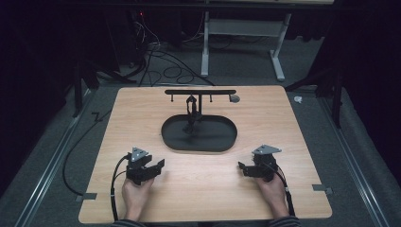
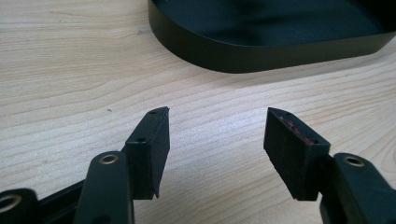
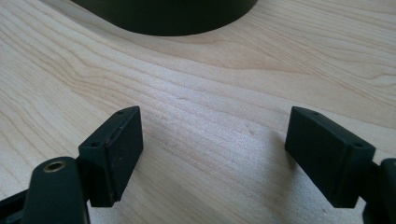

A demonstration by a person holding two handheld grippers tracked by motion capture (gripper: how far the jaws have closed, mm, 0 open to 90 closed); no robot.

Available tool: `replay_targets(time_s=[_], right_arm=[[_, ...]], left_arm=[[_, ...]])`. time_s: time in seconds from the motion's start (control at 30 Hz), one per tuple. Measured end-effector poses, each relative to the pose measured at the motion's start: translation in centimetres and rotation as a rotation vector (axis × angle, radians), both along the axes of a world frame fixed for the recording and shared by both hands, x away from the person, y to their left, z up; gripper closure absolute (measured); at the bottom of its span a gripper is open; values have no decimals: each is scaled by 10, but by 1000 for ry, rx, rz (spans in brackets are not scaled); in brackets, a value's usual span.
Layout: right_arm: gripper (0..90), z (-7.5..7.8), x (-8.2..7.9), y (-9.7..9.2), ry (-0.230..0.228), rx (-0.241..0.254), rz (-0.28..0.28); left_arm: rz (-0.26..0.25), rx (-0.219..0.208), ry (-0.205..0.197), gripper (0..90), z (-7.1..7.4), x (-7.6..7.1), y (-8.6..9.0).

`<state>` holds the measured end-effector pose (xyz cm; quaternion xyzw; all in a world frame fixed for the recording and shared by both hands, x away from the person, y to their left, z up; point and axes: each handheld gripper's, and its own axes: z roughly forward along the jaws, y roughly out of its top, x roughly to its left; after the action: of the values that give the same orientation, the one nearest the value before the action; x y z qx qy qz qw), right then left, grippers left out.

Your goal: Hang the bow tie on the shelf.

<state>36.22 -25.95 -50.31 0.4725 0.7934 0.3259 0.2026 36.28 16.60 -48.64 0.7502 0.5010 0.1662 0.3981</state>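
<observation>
High view: a wooden table (image 1: 142, 109) with a black oval tray (image 1: 222, 137) at its middle and a gripper held at each near corner; floor, cables and a white frame lie beyond the far edge.
Left gripper (image 1: 152, 169): rests low over the near left of the table in the person's left hand (image 1: 136, 196), pointing inward toward the tray. Its jaws stand wide apart with nothing between them; in the left gripper view only bare wood shows in the gap (image 2: 217, 135).
Tray, from the left gripper: its black wall (image 2: 261, 53) curves across the top of that view, near but apart from the jaws.
Stand: a black T-shaped stand (image 1: 199, 92) rises from the tray, with small pegs hanging under its crossbar. A dark, thin thing (image 1: 191, 113) hangs or leans at its post; too small to tell what it is.
Small grey piece (image 1: 234, 99): sits at the right end of the crossbar; whether on the bar or on the table behind, I cannot tell.
Right gripper (image 1: 242, 168): near right of the table, in the right hand (image 1: 273, 191), also turned inward. Jaws wide apart and empty, wood grain between them in the right gripper view (image 3: 215, 149); the tray wall (image 3: 173, 18) sits at the top of that view.
Step in hand: judged as the start, both grippers parked and ready, nothing picked up.
Next move: likely a reach forward to the tray and stand; it would call for lifting a gripper clear of the tray wall and lining the open jaws on the thin piece at the post.
</observation>
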Motion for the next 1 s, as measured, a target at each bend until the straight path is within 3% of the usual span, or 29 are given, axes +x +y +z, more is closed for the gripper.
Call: replay_targets(time_s=[0.9, 0.93, 1.0], right_arm=[[205, 0, 0, 0, 0, 0, 0], [205, 0, 0, 0, 0, 0, 0], [205, 0, 0, 0, 0, 0, 0]], left_arm=[[-24, 123, 3, 390, -17, 6, -20], [-25, 137, -21, 389, -19, 4, -23], [-22, 132, -32, 382, -21, 3, -24]])
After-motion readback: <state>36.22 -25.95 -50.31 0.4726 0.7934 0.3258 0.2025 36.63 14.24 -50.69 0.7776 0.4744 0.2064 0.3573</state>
